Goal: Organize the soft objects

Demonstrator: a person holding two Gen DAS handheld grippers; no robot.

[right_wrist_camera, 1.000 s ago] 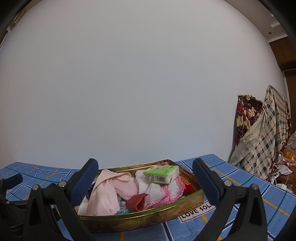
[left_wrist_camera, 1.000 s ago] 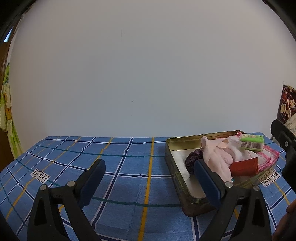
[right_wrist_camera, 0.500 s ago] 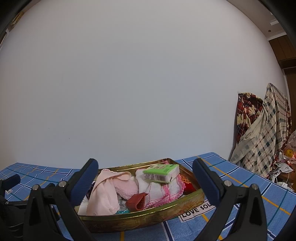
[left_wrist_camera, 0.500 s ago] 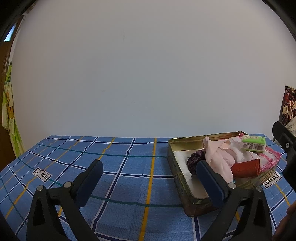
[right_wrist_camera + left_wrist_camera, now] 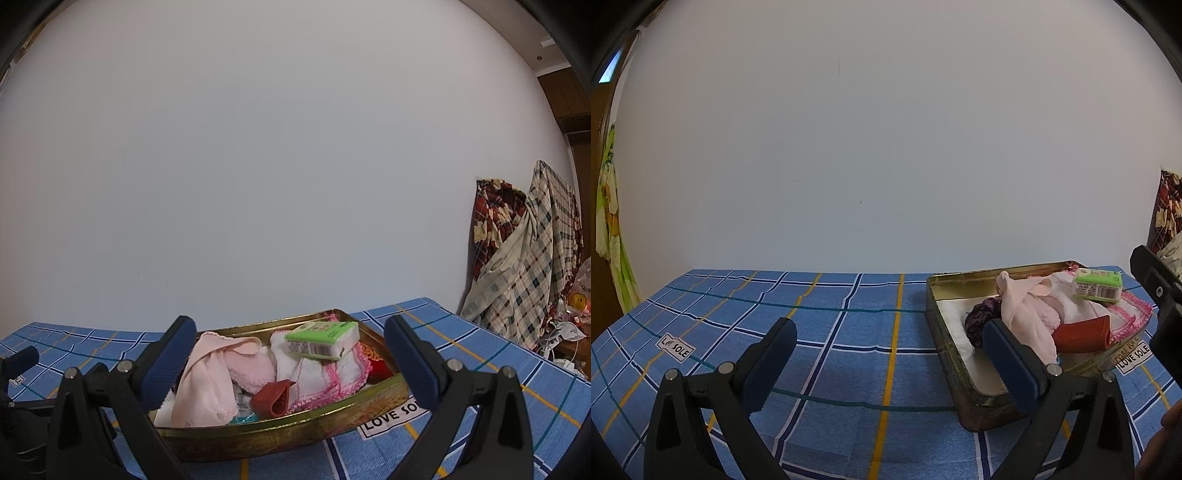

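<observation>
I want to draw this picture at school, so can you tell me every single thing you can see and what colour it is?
tin tray: one, gold, on the tablecloth
tablecloth: one, blue checked with yellow lines, covers the table
pink cloth: one, pale pink, left in the tray
fluffy sock: one, pink, beside the pink cloth
edged cloth: one, white with pink trim, right in the tray
tissue pack: one, green and white, on top of the edged cloth
red holder: one, red, front of the tray
purple scrunchie: one, dark purple, left in the tray
hanging blankets: two, red patterned and checked, far right
left gripper: one, black with blue pads, open
right gripper: one, black with blue pads, open
</observation>
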